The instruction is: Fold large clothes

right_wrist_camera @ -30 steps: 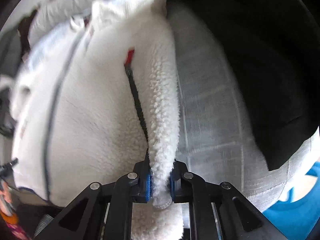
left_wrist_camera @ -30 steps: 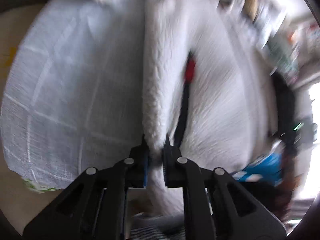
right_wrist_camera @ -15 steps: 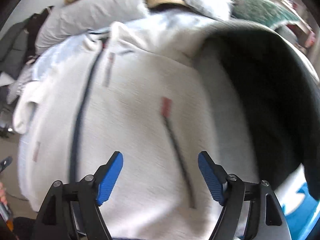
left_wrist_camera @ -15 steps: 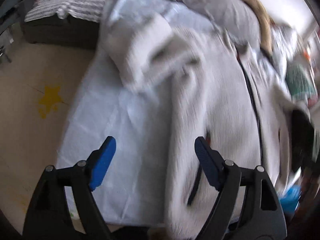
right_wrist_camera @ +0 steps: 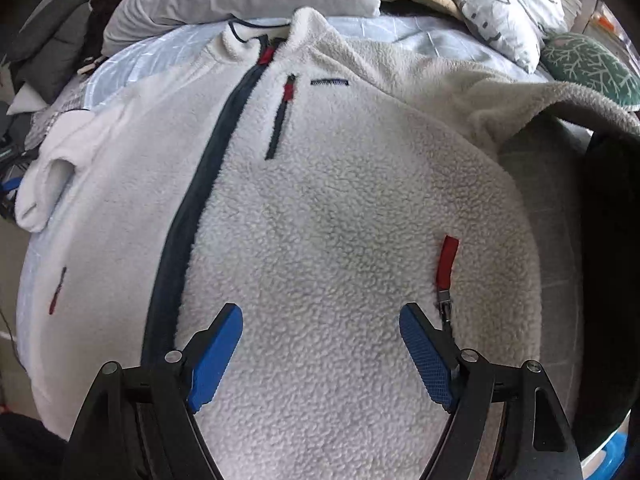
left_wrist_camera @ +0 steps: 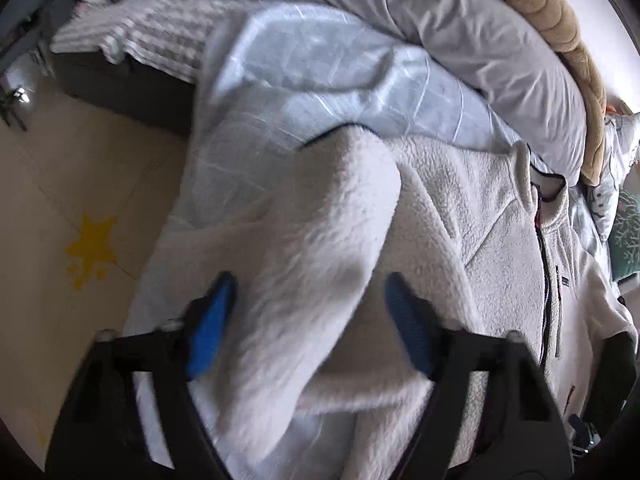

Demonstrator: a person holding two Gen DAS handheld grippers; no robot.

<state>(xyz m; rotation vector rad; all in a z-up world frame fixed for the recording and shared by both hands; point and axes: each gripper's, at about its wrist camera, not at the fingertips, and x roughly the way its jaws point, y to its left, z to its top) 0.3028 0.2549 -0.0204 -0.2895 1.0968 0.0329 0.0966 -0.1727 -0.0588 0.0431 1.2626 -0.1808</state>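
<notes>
Grippers both let go about a second back: each was pinched on a fleece edge, now both stand wide with nothing in them. The left gripper (left_wrist_camera: 308, 324) hangs over a sleeve (left_wrist_camera: 320, 240), which looks freshly laid in across the body, so I'd guess the first side fold is done. The right gripper (right_wrist_camera: 320, 352) hovers over the fleece (right_wrist_camera: 340, 220), front up on the bed (right_wrist_camera: 132, 60).

Left view only: floor at 9 o'clock with a yellow star (left_wrist_camera: 91, 249). Right view only: full zip (right_wrist_camera: 192, 216), pocket pull (right_wrist_camera: 447, 261) at 3 o'clock, and a dark garment (right_wrist_camera: 608, 240) on the far right.
</notes>
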